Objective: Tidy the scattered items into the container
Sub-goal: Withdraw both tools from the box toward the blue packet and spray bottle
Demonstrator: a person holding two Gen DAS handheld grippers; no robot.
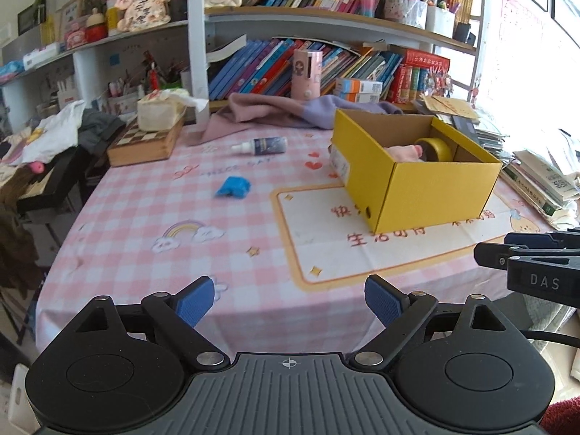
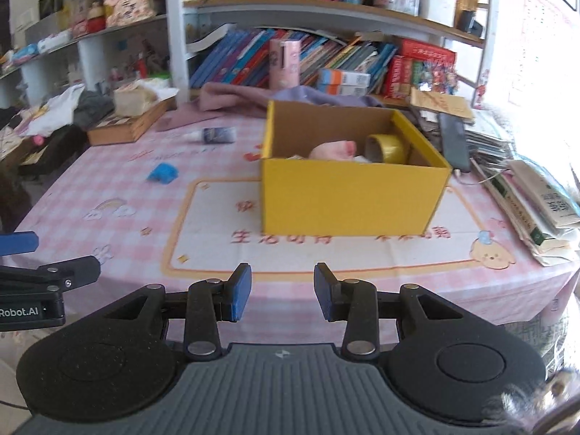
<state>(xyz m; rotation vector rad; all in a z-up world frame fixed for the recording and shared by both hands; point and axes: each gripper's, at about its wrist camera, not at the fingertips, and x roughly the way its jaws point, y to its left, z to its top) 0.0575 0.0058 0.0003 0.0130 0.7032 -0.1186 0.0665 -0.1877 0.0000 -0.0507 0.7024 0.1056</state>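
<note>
A yellow cardboard box (image 1: pixel 431 185) stands open on the pink checked tablecloth; it also shows in the right wrist view (image 2: pixel 348 195). Inside lie a pink soft item (image 2: pixel 331 150) and a yellow tape roll (image 2: pixel 386 148). A crumpled blue item (image 1: pixel 232 186) lies on the cloth left of the box, also seen in the right wrist view (image 2: pixel 164 174). A small dark bottle with a white cap (image 1: pixel 262 145) lies on its side farther back. My left gripper (image 1: pixel 288 302) is open and empty above the table's near edge. My right gripper (image 2: pixel 282 291) is open and empty in front of the box.
A chess-board case with a tissue pack (image 1: pixel 150 134) sits at the back left. A pink and purple cloth (image 1: pixel 275 110) lies along the back. Stacked books and papers (image 2: pixel 536 203) crowd the right edge. Bookshelves (image 1: pixel 326 18) stand behind the table.
</note>
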